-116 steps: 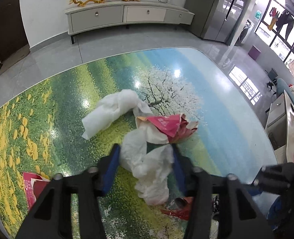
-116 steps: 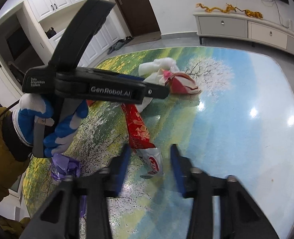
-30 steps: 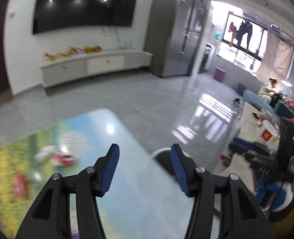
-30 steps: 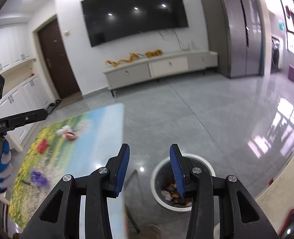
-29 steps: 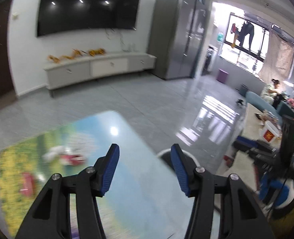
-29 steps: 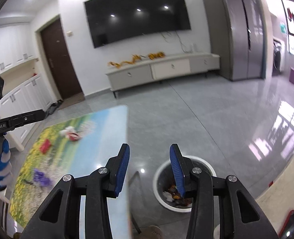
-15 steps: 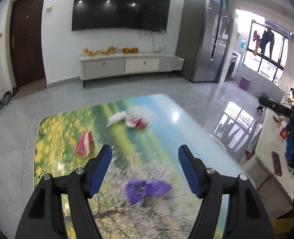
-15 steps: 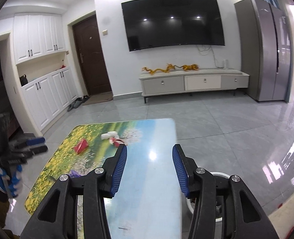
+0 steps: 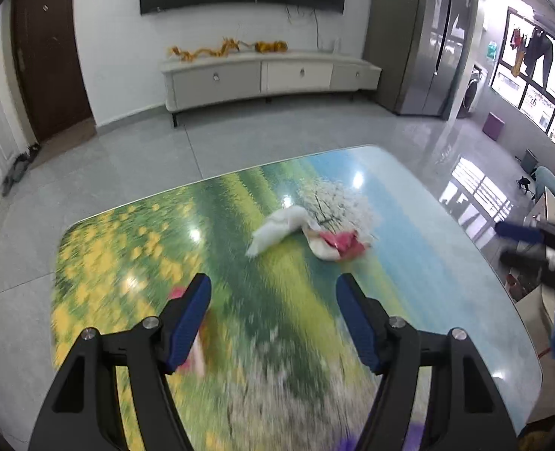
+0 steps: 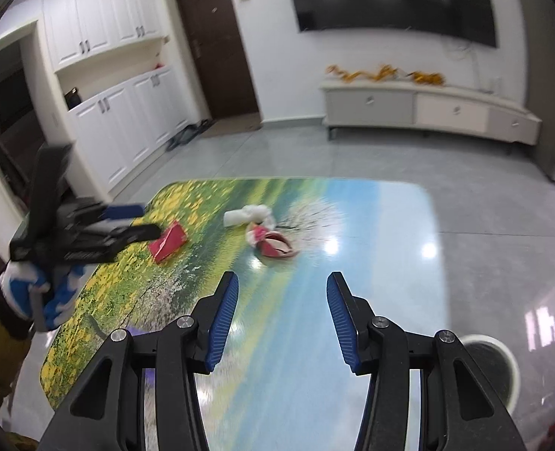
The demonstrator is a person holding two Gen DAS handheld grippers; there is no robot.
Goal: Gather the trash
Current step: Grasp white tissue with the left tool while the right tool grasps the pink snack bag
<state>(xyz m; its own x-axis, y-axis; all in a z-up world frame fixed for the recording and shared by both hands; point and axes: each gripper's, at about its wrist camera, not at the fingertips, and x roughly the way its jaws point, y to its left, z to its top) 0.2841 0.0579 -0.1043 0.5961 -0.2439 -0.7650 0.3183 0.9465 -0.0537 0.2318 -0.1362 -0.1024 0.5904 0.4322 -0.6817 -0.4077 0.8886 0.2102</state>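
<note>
On the table [image 9: 428,263], which has a printed landscape top, a white crumpled tissue [image 9: 281,227] lies beside a pink-and-white wrapper [image 9: 337,244]. The right wrist view shows the same tissue [image 10: 245,215] and wrapper [image 10: 273,242], with a red packet [image 10: 167,242] to their left. My left gripper [image 9: 273,293] hangs open above the table's near half with nothing between its fingers. A blurred pink scrap [image 9: 176,293] shows by its left finger. My right gripper [image 10: 283,289] is also open, holds nothing, and is well short of the wrapper.
A white-rimmed bin [image 10: 503,360] stands on the floor to the right of the table. A gloved hand [image 10: 33,293] holds the left gripper [image 10: 138,221] over the table's left edge. A purple scrap [image 9: 347,443] lies near the front edge. A low cabinet [image 9: 270,75] lines the far wall.
Both views have swung from the bin and floor back to the table and dropped closer to it. Both grippers, which held trash earlier, are without it, and the left jaws stand wider.
</note>
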